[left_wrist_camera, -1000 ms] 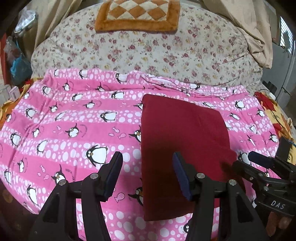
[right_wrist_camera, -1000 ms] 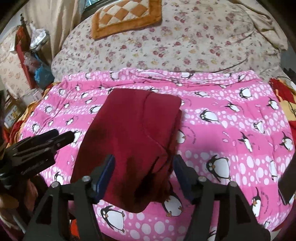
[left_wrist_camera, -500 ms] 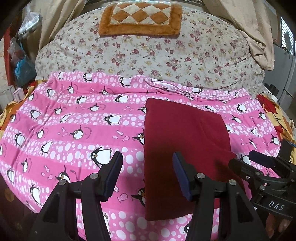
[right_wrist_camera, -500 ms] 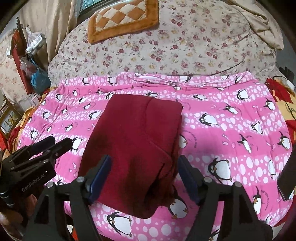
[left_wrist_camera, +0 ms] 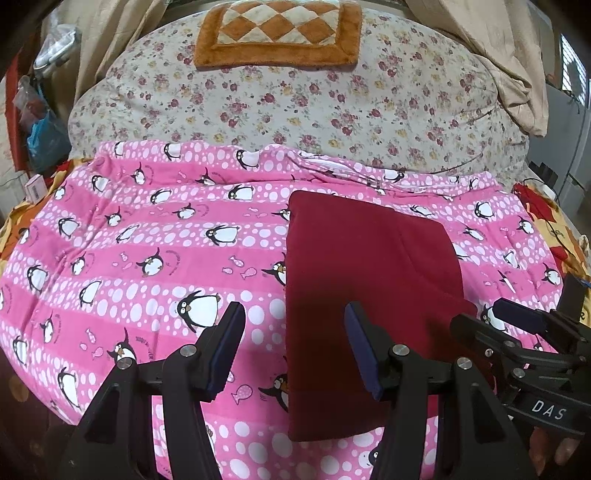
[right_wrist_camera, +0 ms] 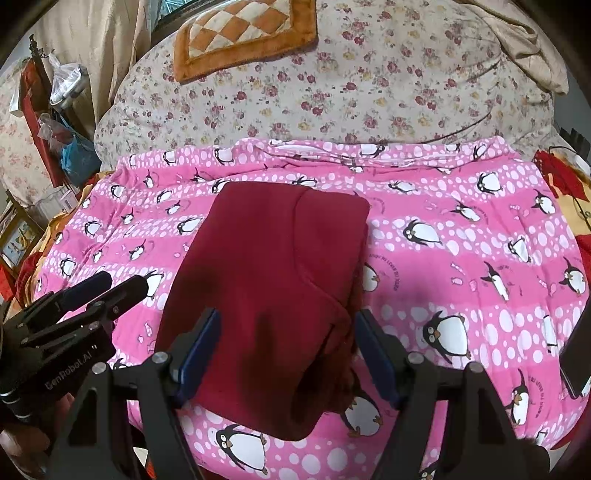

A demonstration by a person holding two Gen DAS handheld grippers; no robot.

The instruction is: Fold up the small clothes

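A dark red folded garment lies flat as a long rectangle on the pink penguin blanket. In the right wrist view the garment shows a folded flap along its right side. My left gripper hovers open over the garment's left edge, with nothing gripped. My right gripper is open wide above the garment's near end, its pads clear of the cloth. Each gripper shows in the other's view: the right gripper at the garment's right edge, the left gripper at its left.
The blanket covers the bed's near half. Behind it lie a floral quilt and an orange checkered cushion. Beige cloth hangs at the back right. Bags and clutter stand at the left. A dark object sits at the right edge.
The right gripper's jaws have spread wider and it has drawn back slightly from the garment. The left gripper has hardly moved. The garment lies as before.
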